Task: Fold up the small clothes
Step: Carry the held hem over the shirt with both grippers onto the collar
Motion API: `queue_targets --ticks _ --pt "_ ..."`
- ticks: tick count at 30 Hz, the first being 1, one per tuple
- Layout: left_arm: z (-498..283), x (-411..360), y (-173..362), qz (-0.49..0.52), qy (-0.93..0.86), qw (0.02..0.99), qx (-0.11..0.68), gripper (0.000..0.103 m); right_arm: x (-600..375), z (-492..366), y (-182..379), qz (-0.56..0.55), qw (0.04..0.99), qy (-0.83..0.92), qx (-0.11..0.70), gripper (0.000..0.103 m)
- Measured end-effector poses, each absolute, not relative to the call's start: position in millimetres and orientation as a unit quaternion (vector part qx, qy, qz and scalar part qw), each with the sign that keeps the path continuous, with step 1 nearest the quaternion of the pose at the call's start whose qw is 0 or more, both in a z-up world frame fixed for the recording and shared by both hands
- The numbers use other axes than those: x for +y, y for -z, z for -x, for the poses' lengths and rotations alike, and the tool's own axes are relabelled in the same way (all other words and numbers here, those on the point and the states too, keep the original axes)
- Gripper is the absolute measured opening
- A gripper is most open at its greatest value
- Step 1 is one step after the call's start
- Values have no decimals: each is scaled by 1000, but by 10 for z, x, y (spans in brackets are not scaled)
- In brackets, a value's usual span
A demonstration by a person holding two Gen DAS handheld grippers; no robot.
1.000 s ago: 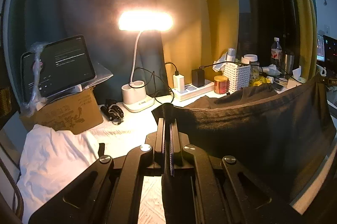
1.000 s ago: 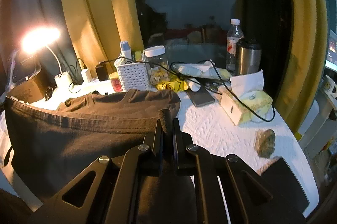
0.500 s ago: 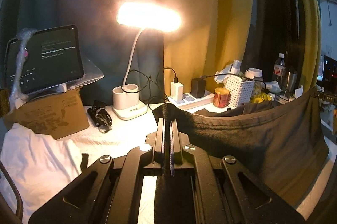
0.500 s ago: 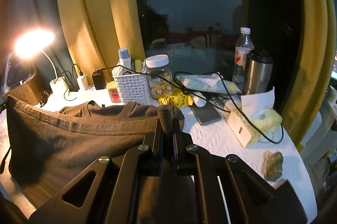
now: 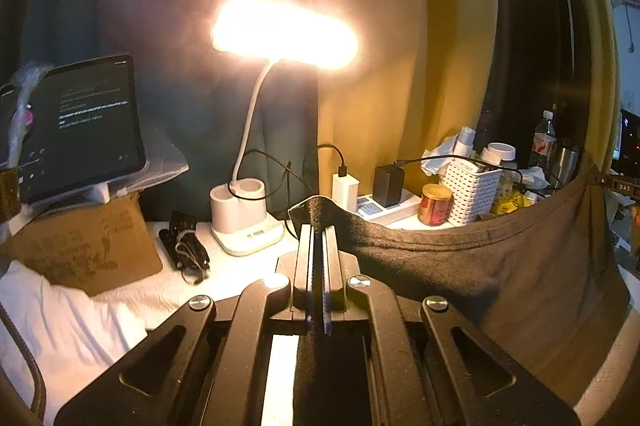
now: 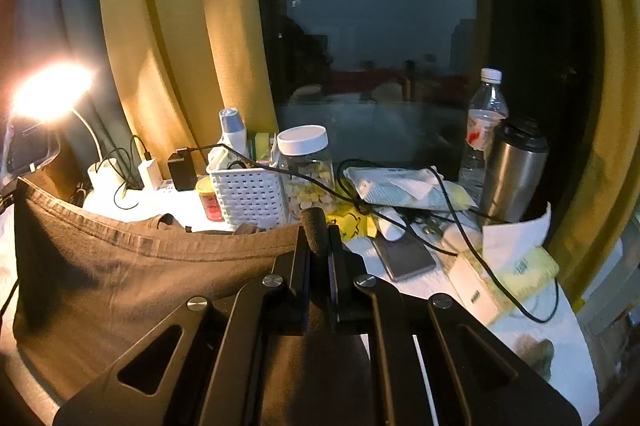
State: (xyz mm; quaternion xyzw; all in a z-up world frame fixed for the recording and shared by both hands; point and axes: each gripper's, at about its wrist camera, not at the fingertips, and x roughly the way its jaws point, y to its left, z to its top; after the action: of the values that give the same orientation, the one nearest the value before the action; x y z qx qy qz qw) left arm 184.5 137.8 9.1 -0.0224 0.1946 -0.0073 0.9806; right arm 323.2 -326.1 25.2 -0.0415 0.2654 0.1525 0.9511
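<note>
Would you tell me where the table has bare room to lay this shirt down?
Bare white cloth shows between the lamp base and the left gripper, and right of the phone. The back edge around the white basket is crowded.

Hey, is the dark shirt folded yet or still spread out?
Spread out. The dark shirt hangs stretched between the left gripper and right gripper, each clamped on a hem corner.
</note>
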Motion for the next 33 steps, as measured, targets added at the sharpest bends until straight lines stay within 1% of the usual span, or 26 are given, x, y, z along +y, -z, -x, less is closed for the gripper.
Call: queue_targets --ticks 7,14,21,24,33 --pt "-2155 1436 -105 15 8 981 193 2 -3199 -3562 -263 50 951 -158 262 8" --pt "-2497 1487 -91 5 8 978 208 2 -3139 -3931 -279 71 950 -161 258 8" --pt "-2819 1537 -80 -11 6 975 220 2 -3054 -4259 -159 88 946 -162 265 8" --pt "-2934 1565 -1 -8 4 973 229 2 -3037 -4375 -42 86 944 -160 276 8" --pt "-3183 1514 457 -41 -32 954 296 3 -3044 -4495 297 76 939 -140 305 8"
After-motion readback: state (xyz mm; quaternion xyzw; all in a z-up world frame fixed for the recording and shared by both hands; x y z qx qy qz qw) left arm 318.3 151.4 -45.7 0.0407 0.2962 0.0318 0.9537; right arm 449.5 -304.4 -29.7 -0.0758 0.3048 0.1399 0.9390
